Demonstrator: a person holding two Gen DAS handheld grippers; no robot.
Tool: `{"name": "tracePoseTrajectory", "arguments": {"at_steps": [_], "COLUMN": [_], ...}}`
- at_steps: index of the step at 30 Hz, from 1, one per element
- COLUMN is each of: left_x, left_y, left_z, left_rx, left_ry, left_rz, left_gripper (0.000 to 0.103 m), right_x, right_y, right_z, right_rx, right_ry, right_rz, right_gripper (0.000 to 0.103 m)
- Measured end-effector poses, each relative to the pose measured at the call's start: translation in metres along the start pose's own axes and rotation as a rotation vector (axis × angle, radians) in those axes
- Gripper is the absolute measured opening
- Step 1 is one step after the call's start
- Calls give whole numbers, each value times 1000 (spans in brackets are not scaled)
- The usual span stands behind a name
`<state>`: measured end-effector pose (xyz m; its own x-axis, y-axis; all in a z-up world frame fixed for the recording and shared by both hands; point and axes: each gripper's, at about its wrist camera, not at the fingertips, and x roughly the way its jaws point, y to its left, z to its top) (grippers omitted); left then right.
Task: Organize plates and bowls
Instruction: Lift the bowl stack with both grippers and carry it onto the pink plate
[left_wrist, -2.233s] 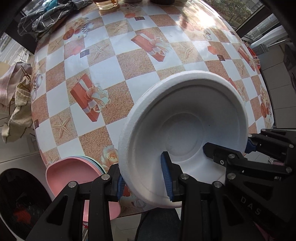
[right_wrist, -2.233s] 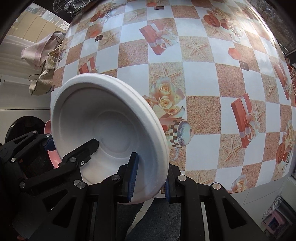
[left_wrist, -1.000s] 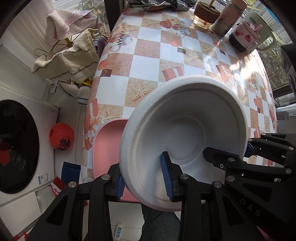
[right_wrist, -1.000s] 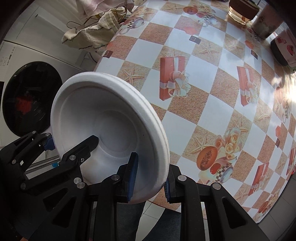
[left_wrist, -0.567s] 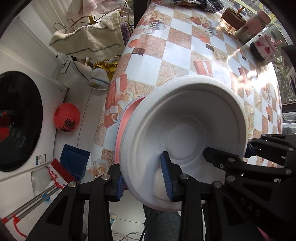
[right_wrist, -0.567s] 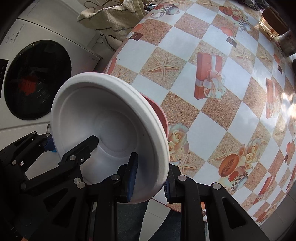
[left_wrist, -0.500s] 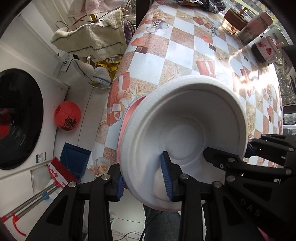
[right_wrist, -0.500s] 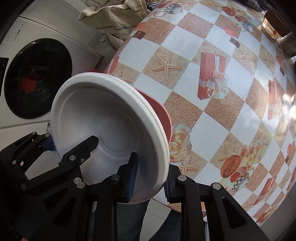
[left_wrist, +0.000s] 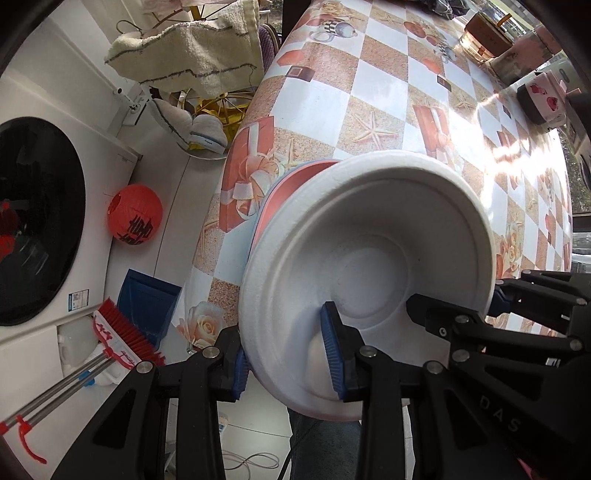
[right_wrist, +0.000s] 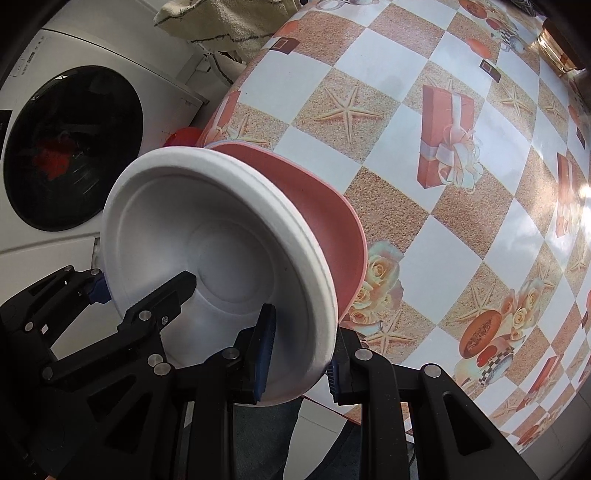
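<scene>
A white foam bowl (left_wrist: 369, 266) is hanging tilted above a pink plate (right_wrist: 317, 206), its round ribbed hollow facing both cameras and its thick rim overlapping most of the plate. The pink plate is lying at the table's near corner (a bluish rim is peeking from beneath it).

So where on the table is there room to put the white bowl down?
The checked table looks bare across its middle, from the pink plate out toward the cups at the far end. It is crowded at the near corner, where the white bowl hangs over the pink plate, and at the far end by the cups.
</scene>
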<state>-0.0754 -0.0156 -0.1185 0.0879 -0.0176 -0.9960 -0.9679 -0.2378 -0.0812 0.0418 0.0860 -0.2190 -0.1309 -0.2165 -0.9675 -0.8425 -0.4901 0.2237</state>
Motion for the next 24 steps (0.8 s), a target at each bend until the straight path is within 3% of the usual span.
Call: {"name": "tracePoseTrajectory", "arguments": {"at_steps": [19,21,23,24], "left_x": [13,8,5,3], "left_y": [4,2,1,2], "left_z": [1,0,0,0], "left_rx": [6,26,52,62], "left_ry": [3,-4,-10,-16], "left_rz": [-7,9,106,120], "left_gripper": [42,50,82,86], "right_x": [8,-1,-7,-10], "right_y": [-11,-14,-17,-19], "right_z": [5,0,-2,-1], "right_rx": [5,-3,2,14], "right_ry": [-10,-24,-40,-43], "right_rz": [-3,-9,-19,-16], "right_gripper": [27,27,27,30]}}
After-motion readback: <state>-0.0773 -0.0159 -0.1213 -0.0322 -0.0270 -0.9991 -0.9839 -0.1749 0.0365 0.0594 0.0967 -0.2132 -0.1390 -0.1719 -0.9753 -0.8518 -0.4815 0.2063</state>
